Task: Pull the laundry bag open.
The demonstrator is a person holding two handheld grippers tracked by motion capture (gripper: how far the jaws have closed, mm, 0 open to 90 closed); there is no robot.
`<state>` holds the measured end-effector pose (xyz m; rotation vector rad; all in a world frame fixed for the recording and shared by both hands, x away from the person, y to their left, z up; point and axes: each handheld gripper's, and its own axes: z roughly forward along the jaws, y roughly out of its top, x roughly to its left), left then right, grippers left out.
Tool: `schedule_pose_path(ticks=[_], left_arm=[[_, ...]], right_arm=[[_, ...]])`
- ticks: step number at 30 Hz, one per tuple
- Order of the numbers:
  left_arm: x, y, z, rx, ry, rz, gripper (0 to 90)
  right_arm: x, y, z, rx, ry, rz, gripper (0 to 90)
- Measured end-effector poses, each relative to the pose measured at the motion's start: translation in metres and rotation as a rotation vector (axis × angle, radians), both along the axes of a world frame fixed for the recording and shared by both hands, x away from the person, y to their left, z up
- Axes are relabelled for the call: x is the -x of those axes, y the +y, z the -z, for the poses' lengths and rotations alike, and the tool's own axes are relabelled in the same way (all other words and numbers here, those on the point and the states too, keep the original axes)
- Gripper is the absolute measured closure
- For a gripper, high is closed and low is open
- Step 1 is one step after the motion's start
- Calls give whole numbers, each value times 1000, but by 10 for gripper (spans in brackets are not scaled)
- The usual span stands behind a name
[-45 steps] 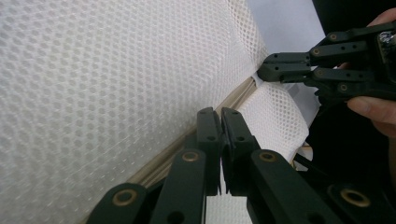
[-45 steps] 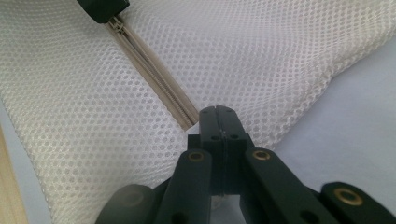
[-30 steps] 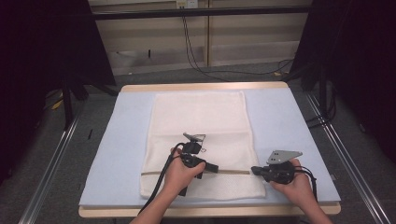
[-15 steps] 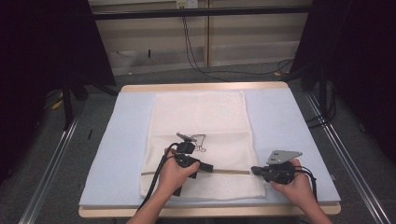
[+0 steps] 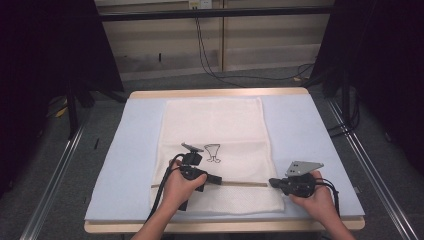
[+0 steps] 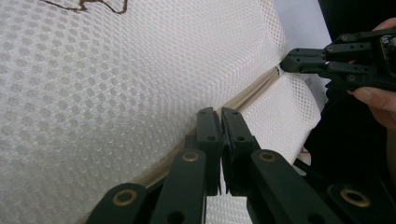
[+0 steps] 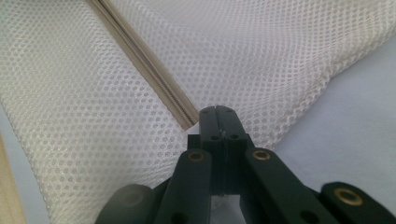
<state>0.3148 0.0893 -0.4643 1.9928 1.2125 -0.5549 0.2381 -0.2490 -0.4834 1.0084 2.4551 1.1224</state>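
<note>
Fingers of the left gripper point(image 5: 216, 179) are clamped on the zipper point(image 5: 240, 184) of the white mesh laundry bag point(image 5: 215, 125), having slid slightly leftward. Right gripper point(image 5: 272, 182) pinches the zipper's end at the bag's right edge on the tabletop point(image 5: 310, 125), so the bag is probably being opened or closed.

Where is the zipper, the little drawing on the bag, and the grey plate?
zipper point(image 7: 140, 60), right gripper view, on its beige tape.
drawing point(image 5: 213, 152), high view, middle of the dark outline on the mesh bag.
grey plate point(image 5: 304, 167), high view, its flat top.
</note>
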Motion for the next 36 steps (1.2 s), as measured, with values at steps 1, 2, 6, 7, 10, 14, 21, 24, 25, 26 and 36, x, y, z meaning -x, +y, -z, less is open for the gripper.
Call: schedule_pose_path(ticks=[1, 2, 6, 7, 10, 14, 21, 24, 25, 26, 36], left_arm=[[0, 2, 0, -7, -8, 4, 874], [0, 2, 0, -5, -5, -4, 873], [0, 9, -2, -1, -10, -4, 874], [0, 10, -2, -1, -7, -9, 873], [0, 14, -3, -5, -10, -6, 874], [0, 17, -4, -1, -10, -9, 873], [1, 23, -5, -3, -13, -27, 874], [1, 28, -5, 0, -10, -32, 873], [1, 31, -5, -2, -11, -35, 874], [0, 33, -5, -3, -15, -35, 873], [2, 50, -5, 0, -8, -58, 873]], right_arm=[[0, 0, 0, 2, 0, 0, 900], [0, 0, 0, 3, -1, -1, 900], [0, 0, 0, 0, -1, 1, 900], [0, 0, 0, 1, -1, 0, 900], [0, 1, 0, 8, -4, 2, 900], [0, 0, 0, 7, -3, 3, 900], [0, 1, 0, 7, -3, 3, 900], [0, 0, 0, 4, -3, 1, 900], [0, 0, 0, 4, -4, 0, 900], [0, 0, 0, 5, -5, 1, 900], [1, 1, 0, 10, -4, 6, 900]])
